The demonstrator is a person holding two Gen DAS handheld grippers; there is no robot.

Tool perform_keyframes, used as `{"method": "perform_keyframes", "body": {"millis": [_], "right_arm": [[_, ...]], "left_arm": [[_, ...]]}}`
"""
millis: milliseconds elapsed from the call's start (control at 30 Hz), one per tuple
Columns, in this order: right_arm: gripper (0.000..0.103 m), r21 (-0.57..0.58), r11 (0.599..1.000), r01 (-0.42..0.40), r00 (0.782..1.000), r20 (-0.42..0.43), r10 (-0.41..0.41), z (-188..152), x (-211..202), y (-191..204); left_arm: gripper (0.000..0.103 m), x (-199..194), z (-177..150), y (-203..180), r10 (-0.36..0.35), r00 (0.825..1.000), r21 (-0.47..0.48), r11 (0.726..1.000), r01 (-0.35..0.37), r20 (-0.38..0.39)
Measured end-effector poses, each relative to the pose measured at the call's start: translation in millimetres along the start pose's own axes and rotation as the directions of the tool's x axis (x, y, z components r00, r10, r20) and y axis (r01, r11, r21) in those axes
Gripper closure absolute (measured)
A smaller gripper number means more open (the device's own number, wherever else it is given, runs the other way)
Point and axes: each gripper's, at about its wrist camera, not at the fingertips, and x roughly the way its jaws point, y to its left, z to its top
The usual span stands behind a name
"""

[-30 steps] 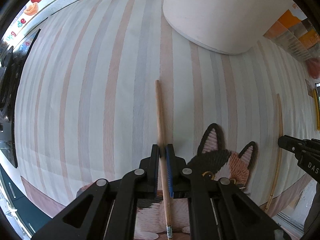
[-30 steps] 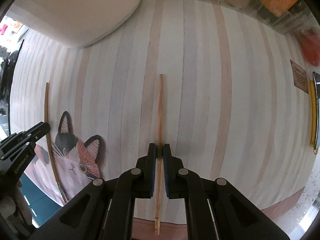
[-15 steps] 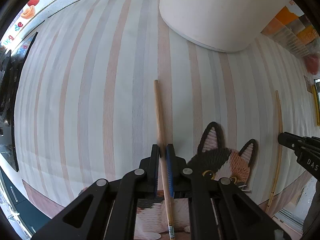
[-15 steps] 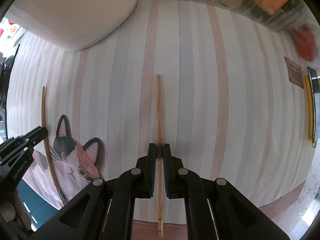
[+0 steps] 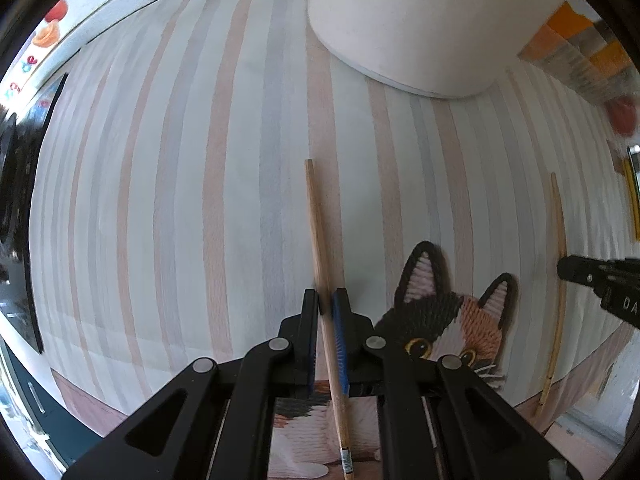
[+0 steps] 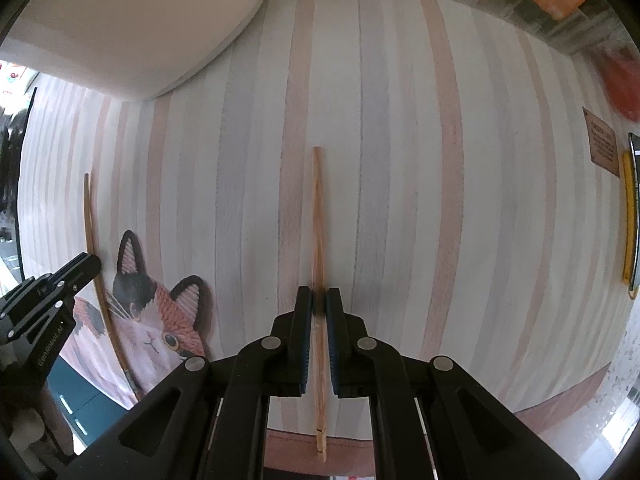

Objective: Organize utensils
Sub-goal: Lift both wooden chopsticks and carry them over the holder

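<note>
**Left wrist view: each gripper pinches one chopstick over the striped mat**

Left wrist view: the left gripper (image 5: 327,298) has its jaws pressed onto a round wooden chopstick (image 5: 318,232), which runs between the pads, its far end reaching ahead over the striped placemat (image 5: 180,200) and its near end, with a blue-patterned band, passing back under the gripper body. Just right of the jaws lies the cat face (image 5: 448,320) on the mat. Farther right, the right gripper shows as a black tip at the frame edge, with its own stick beside it. Ahead stands a white container (image 5: 400,20).

In the right wrist view, the right gripper (image 6: 319,296) is clamped the same way on a square-edged wooden chopstick (image 6: 318,216), which lies along a pink stripe of the mat. The left gripper and its stick appear at the far left, by the cat. A yellow-edged object (image 6: 628,216) sits at the right rim.
</note>
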Motion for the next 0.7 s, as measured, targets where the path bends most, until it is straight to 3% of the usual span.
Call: {"method": "perform_keyframes", "body": {"millis": [167, 367, 533, 700], "right_arm": [[0.096, 0.01, 1.0, -0.002, 1.0, 0.027, 0.002, 4, -2, -5], [0.096, 0.021, 0.999, -0.041, 0.991, 0.128, 0.038, -8, -16, -10], [0.096, -0.009, 0.999, -0.053, 0.967, 0.249, 0.054, -20, -47, -4], [0.096, -0.032, 0.997, -0.076, 0.928, 0.363, 0.083, -28, -82, -1]], "left_arm": [[0.099, 0, 4, 1, -0.018, 1.0, 0.011, 1.0, 0.018, 0.02], [0.099, -31, -1, 11, -0.038, 0.994, 0.01, 0.999, 0.037, 0.099], [0.099, -71, -1, 17, -0.073, 0.979, 0.002, 0.997, 0.074, 0.193], [0.099, -117, -1, 22, -0.099, 0.949, -0.005, 0.994, 0.105, 0.299]]}}
